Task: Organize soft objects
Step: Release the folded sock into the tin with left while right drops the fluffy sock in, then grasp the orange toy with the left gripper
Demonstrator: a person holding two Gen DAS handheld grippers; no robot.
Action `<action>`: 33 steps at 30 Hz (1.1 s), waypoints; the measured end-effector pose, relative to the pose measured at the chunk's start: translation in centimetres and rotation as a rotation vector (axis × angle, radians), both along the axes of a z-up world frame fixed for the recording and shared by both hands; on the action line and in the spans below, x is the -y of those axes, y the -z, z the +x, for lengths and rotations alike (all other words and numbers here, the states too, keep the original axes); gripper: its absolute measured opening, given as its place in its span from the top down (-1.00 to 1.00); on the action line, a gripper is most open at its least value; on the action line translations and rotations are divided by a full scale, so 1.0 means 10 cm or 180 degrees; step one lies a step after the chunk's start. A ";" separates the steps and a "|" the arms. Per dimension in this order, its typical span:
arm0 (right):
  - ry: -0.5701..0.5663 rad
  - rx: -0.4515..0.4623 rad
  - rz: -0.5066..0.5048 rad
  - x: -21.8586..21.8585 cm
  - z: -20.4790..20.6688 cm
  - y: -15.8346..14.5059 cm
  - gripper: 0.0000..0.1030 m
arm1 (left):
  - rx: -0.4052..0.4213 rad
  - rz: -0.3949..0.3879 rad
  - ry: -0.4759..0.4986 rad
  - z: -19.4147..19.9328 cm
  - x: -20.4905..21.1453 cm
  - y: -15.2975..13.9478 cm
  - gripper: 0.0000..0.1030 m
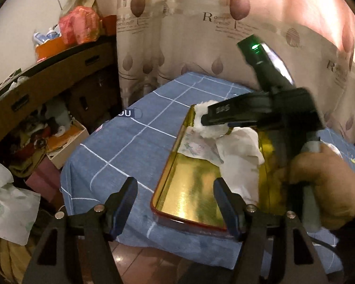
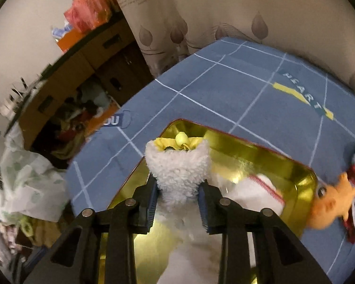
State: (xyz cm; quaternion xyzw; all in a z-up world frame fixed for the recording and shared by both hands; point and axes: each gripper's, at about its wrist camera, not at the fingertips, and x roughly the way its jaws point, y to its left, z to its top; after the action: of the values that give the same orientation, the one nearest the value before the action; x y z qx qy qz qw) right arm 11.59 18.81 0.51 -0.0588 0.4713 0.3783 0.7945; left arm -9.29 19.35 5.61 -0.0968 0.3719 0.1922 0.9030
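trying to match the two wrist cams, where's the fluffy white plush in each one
Left wrist view: the fluffy white plush sits right of centre, clamped by the right gripper above the gold tray's far end.
Right wrist view: it fills the lower centre, pinched between that gripper's blue pads over the tray.
Shared landmark: the gold tray on the blue checked cloth.

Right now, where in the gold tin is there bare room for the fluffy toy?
The gold tin is bare at its near end, by the left hand-held gripper. The far half is crowded with white cloths. Outside it, the blue sheet lies clear.
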 end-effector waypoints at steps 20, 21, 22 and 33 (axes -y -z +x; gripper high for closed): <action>0.1176 0.1339 -0.0654 3.21 -0.88 0.02 -0.82 | -0.0048 0.0214 0.0832 0.08 0.54 0.01 -0.32; 0.1275 0.1345 -0.0834 3.44 -0.87 0.10 -0.82 | -0.0053 0.0241 0.0946 0.11 0.63 -0.03 -0.32; 0.1370 0.1376 -0.0982 3.63 -0.85 0.16 -0.82 | -0.0048 0.0257 0.1118 0.16 0.73 -0.07 -0.32; 0.1968 0.0886 -0.0300 4.50 -0.66 0.21 -0.85 | -0.0639 0.0807 0.3128 1.83 1.66 -0.36 -0.32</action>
State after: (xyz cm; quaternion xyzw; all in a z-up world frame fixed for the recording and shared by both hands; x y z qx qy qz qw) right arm 5.03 -26.24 -1.63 -0.0009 0.3708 0.0857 0.9247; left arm 8.99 2.77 9.19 0.2184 0.4321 -0.2027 0.8511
